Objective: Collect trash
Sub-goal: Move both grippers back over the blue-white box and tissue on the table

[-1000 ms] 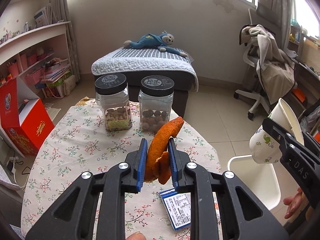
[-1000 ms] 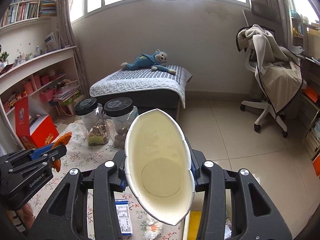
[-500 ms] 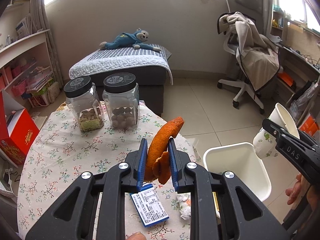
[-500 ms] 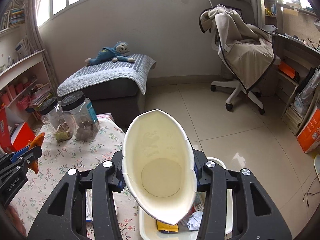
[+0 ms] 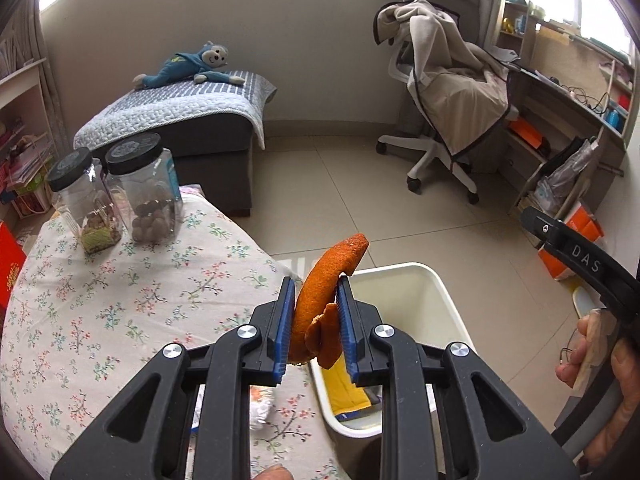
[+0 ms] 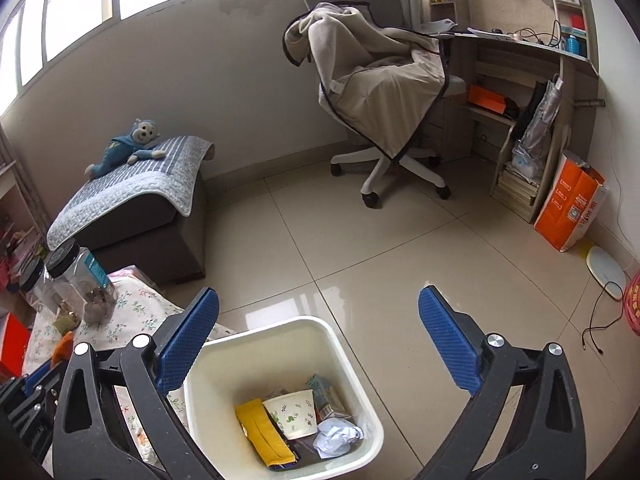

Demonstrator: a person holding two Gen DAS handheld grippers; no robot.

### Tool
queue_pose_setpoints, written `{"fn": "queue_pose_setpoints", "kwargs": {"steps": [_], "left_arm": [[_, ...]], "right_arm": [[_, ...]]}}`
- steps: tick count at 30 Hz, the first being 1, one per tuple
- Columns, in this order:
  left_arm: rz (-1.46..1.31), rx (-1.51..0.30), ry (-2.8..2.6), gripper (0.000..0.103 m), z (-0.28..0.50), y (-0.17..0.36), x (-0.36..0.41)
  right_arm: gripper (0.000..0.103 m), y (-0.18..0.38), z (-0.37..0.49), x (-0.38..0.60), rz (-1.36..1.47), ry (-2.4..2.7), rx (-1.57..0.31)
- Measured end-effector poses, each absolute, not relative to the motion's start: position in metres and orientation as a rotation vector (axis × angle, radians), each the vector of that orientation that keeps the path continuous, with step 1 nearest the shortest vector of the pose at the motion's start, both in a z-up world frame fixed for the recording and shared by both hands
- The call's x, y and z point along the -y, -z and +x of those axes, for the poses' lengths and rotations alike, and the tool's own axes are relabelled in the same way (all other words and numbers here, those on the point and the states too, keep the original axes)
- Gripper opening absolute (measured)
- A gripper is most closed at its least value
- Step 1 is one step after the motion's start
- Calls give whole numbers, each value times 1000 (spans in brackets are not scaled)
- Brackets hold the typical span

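- Beside the table's (image 5: 120,308) rounded edge, the white bin (image 6: 280,364) stands on bare floor tile, its near wall close against the flowered cloth, with open floor stretching away to the swivel chair (image 6: 384,92) and the desk.
- Over the bin, the right gripper (image 6: 318,328) hangs with its 2 blue pads spread wide and nothing between them; the jaws have just been opening.
- Down inside the bin: 1 paper cup (image 6: 294,414) with a green leaf print lying on its side, 1 yellow wrapper (image 6: 262,430), 1 crumpled pale paper ball (image 6: 338,436) and a small carton behind the cup.
- Left gripper (image 5: 314,320) is clamped on the orange peel (image 5: 320,296), right at the table edge with the bin's rim just beyond it.
- That peel is a curled, rough-skinned strip, deep orange, arching up past the pads with a smaller flap drooping between them.
- On the cloth I count 2 clear jars (image 5: 116,192) with black lids, side by side at the far edge, and 1 white crumpled scrap (image 5: 260,408) low under the left gripper.
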State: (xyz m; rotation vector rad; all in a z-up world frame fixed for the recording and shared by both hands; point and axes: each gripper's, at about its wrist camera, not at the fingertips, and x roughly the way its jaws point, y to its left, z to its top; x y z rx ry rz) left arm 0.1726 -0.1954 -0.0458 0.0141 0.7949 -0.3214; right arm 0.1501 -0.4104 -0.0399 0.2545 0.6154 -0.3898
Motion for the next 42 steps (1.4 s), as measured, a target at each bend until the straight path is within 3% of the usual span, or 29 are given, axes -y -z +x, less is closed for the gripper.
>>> {"fn": "queue_pose_setpoints", "kwargs": {"steps": [9,11,16,26,42], "left_arm": [[-8,-885,431,26,170,62,257],[3,-897,448,49,170,64,265],[27,-863,434,65,165,57,262],[81,-711,134,73,165,31,189],[-11,-750,-140,77,158,41,29]], "right_arm": [[96,38,132,441,272,464,-613],[96,38,129,447,286,472,-614],[96,37,127,444,275,477,-607],[96,27,133,366,149,345,-560],[96,44,168,207,-40,56,-668]]}}
